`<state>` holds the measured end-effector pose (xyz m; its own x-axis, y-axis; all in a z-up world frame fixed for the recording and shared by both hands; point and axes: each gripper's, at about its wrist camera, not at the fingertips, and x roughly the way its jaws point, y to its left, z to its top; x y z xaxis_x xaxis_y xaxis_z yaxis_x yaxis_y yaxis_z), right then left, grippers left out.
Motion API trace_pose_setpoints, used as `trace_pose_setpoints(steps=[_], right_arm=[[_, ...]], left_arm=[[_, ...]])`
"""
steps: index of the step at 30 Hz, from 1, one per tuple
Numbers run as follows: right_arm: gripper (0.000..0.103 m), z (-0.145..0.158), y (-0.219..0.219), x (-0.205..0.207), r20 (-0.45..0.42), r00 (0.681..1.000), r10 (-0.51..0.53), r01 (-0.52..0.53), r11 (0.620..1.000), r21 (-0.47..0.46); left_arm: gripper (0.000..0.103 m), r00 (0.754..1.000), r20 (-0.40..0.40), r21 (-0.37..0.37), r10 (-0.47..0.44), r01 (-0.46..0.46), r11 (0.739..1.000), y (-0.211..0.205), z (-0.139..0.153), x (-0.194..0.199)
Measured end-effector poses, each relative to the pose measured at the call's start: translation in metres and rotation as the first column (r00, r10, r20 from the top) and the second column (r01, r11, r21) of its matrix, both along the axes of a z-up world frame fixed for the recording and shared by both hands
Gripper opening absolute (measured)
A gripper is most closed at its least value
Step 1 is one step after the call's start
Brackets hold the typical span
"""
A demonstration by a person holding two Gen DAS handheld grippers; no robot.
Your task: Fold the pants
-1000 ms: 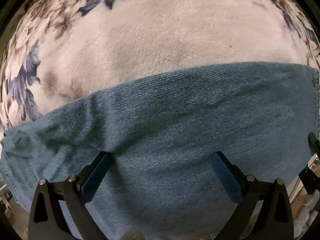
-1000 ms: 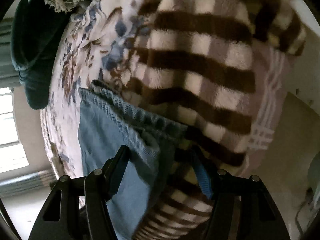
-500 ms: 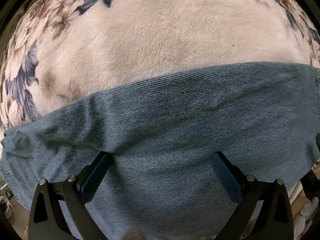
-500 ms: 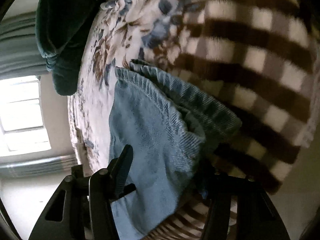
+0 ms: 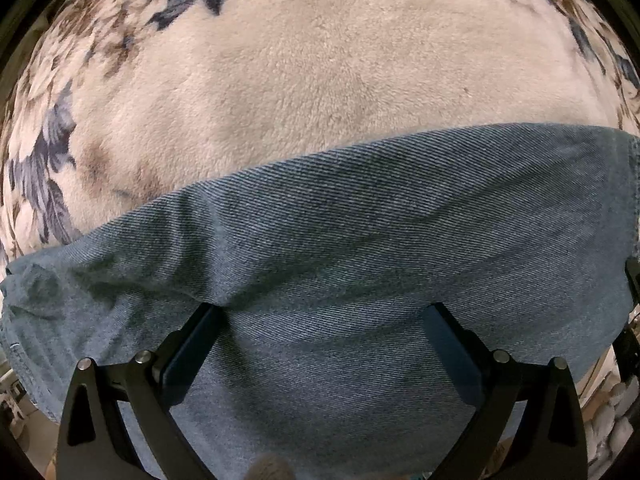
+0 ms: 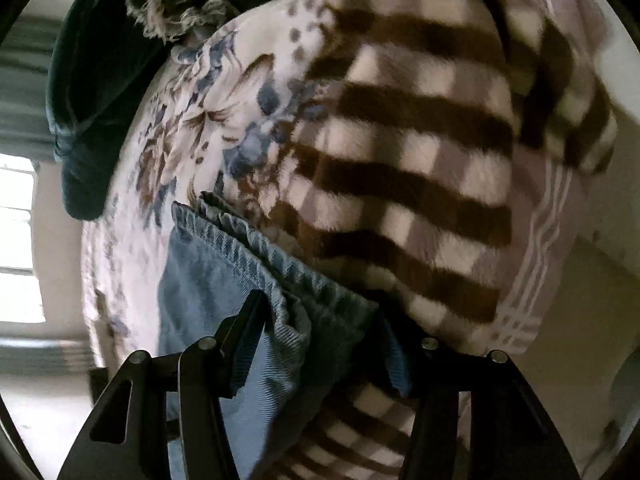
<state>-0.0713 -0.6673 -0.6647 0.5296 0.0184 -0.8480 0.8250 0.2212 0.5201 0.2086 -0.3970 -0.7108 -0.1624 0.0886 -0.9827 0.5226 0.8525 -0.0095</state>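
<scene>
The blue denim pants [image 5: 360,248] lie flat across a floral plush blanket [image 5: 320,80] on a bed. My left gripper [image 5: 324,312] is open, its fingers spread wide and resting on the denim, with nothing between them. In the right wrist view the pants' hemmed edges [image 6: 256,256] are bunched up. My right gripper [image 6: 320,320] has its fingers around that bunched denim, with the fabric filling the gap between them. The right fingertip is partly hidden by the cloth.
A brown and white checked blanket [image 6: 420,152] lies beside the hems on the right. Dark green clothing [image 6: 88,112] and a frayed grey garment [image 6: 180,12] sit at the far end of the bed. A window [image 6: 16,240] is at the left.
The right gripper swung and tilted, first towards the window side, then back over the checked blanket, keeping the denim hems between its fingers. The left gripper and the denim under it stayed still.
</scene>
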Motion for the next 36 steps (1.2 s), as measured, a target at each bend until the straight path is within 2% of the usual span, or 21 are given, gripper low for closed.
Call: trace_pose_setpoints(steps=[2,5,7,10,14,15,18,20,24,27,29,31,33,34,36], right_arm=[[0.059,0.006,0.004,0.002,0.007,1.0,-0.002,0.002,1.0,-0.017],[0.059,-0.009,0.01,-0.005,0.12,0.992,-0.026,0.014,0.995,0.1],[0.059,-0.012,0.01,-0.011,0.175,0.983,-0.056,0.032,0.99,0.137],[0.049,-0.008,0.009,-0.01,0.272,0.959,-0.076,0.03,0.985,0.17],[0.049,0.004,0.02,0.013,0.34,0.94,0.025,-0.087,0.982,0.168],[0.049,0.003,0.026,0.02,0.351,0.934,0.062,-0.13,0.976,0.176],[0.049,-0.004,0.041,0.036,0.235,0.956,0.177,-0.209,0.97,0.121],[0.047,-0.014,0.041,0.032,0.188,0.971,0.145,-0.168,0.979,0.114],[0.048,-0.021,0.036,0.022,0.247,0.968,0.042,-0.083,0.984,0.158],[0.049,-0.021,0.03,0.024,0.364,0.931,-0.017,-0.06,0.978,0.201],[0.049,-0.018,0.024,0.037,0.397,0.918,-0.008,-0.076,0.978,0.196],[0.048,-0.018,0.021,0.049,0.358,0.932,0.05,-0.113,0.981,0.159],[0.029,-0.022,0.021,0.056,0.339,0.939,0.06,-0.118,0.981,0.152],[0.01,-0.019,0.019,0.062,0.335,0.939,0.073,-0.125,0.983,0.137],[0.008,-0.008,0.025,0.056,0.365,0.925,0.108,-0.152,0.984,0.095]], left_arm=[[0.103,1.0,0.0,0.0,0.001,-0.001,1.0,-0.001,0.0,0.001],[0.103,1.0,0.003,0.005,0.0,0.0,1.0,-0.005,0.001,-0.001],[0.103,1.0,0.003,0.003,0.0,0.0,1.0,-0.006,0.003,-0.001],[0.103,1.0,0.005,0.004,-0.001,0.001,1.0,-0.005,0.004,-0.003],[0.103,1.0,0.003,0.008,-0.001,0.001,1.0,-0.004,0.005,-0.006],[0.103,1.0,0.002,0.011,-0.001,0.001,1.0,-0.004,0.005,-0.006],[0.103,1.0,-0.006,0.019,0.002,-0.001,1.0,-0.005,0.004,-0.004],[0.103,1.0,-0.009,0.022,0.0,0.0,1.0,-0.005,0.003,-0.003],[0.103,1.0,-0.014,0.024,0.003,-0.003,1.0,-0.007,0.002,0.001],[0.103,1.0,-0.011,0.021,0.006,-0.006,1.0,-0.006,0.002,0.001],[0.103,1.0,-0.006,0.016,0.016,-0.016,1.0,-0.005,0.0,0.002],[0.103,1.0,0.009,0.016,0.022,-0.022,1.0,-0.004,0.0,0.0],[0.103,1.0,0.016,0.022,0.027,-0.027,0.999,-0.004,0.0,0.001],[0.103,1.0,0.012,0.023,0.026,-0.026,0.999,-0.004,-0.001,0.002],[0.103,1.0,0.0,0.025,0.026,-0.026,0.999,-0.004,0.0,0.005]])
